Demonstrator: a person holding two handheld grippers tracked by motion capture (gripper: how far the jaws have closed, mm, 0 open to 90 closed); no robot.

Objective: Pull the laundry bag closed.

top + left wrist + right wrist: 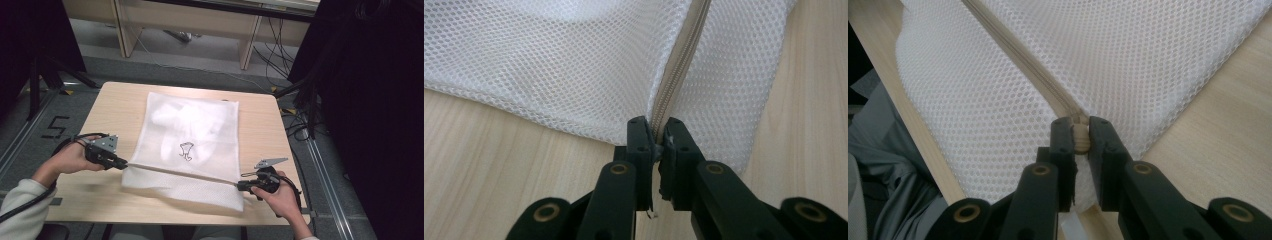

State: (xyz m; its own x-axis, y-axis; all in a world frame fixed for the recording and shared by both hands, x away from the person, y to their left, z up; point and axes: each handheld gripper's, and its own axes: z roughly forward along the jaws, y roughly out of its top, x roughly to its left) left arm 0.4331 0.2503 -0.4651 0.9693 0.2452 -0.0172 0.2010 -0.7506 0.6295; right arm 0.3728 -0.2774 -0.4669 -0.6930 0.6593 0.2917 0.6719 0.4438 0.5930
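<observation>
From my remote station, I hold a white mesh laundry bag stretched across the light wooden table, its zip line pulled taut between my two tools near the table's near edge. My left gripper sits at the bag's near-left corner, jaws closed down tight on the end of the zip tape, as the left gripper view shows; my right gripper is at the near-right end, jaws pinched shut on a small beige piece on the zip line, which I take to be the slider or its stop, though I cannot be sure which. The bag lies flat in the middle of the table, something pale with a small dark drawing showing through the mesh. In the gripper views the zip teeth look joined along the stretch I can see, so I judge the closing either finished or at its last stage. What I reckon remains is to confirm the slider is fully home, then let go at both ends.
</observation>
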